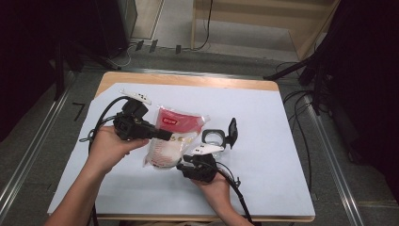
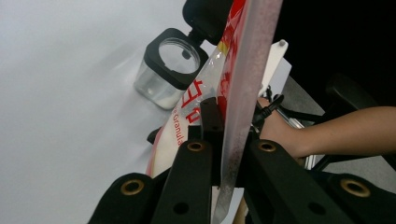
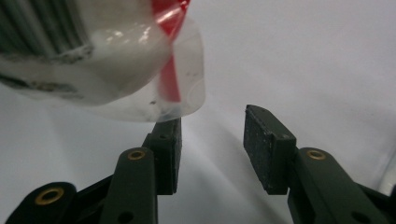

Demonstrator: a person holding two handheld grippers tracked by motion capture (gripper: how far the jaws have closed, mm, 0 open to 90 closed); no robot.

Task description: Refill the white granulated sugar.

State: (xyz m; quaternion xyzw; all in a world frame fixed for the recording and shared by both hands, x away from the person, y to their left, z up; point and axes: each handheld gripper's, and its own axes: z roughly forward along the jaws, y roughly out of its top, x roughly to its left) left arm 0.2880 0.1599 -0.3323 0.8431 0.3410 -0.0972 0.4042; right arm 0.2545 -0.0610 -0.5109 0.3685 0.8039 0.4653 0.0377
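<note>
- Left gripper view: left gripper [image 2: 219,140] is pinching the red-and-clear plastic sugar pouch [image 2: 205,93] by its edge, fingers closed.
- Right gripper [image 3: 212,140] is gaping empty just below the pouch's corner, nearer the clear black-rimmed jar [image 1: 212,137].

high: overhead, forward-down | tongs cams: close | shared: bag [image 1: 170,139]

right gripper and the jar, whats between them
Nothing but bare white table: in the high view the right gripper sits below-left of the jar, and the bag lies left of both.
</note>
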